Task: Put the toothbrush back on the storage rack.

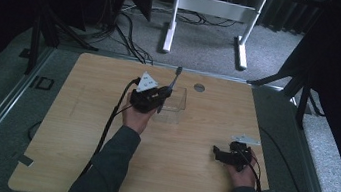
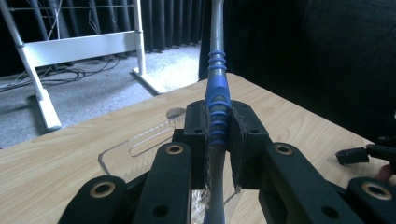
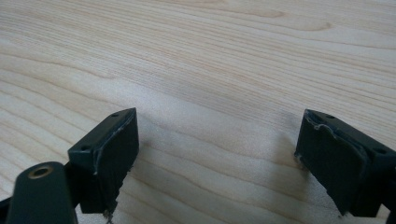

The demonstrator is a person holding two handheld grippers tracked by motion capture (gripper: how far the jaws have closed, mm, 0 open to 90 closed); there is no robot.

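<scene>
A slim brush [image 2: 217, 88] with a blue and grey ribbed handle stands between the jaws of my left gripper [image 2: 218, 128], which is shut on it. In the high view the left gripper [image 1: 162, 96] sits at the near left edge of a clear plastic box [image 1: 177, 108], and the brush [image 1: 174, 82] slants up and away with its dark head on top. My right gripper [image 1: 216, 153] rests low over the wooden table [image 1: 74, 153] at the front right. Its jaws stand wide apart with bare wood between them [image 3: 217, 140].
A round metal grommet [image 1: 199, 87] is set in the table behind the box. A white desk frame [image 1: 211, 6] stands on the carpet beyond the far edge. Black stands and cables flank the table. The clear box [image 2: 140, 140] lies just ahead of the left jaws.
</scene>
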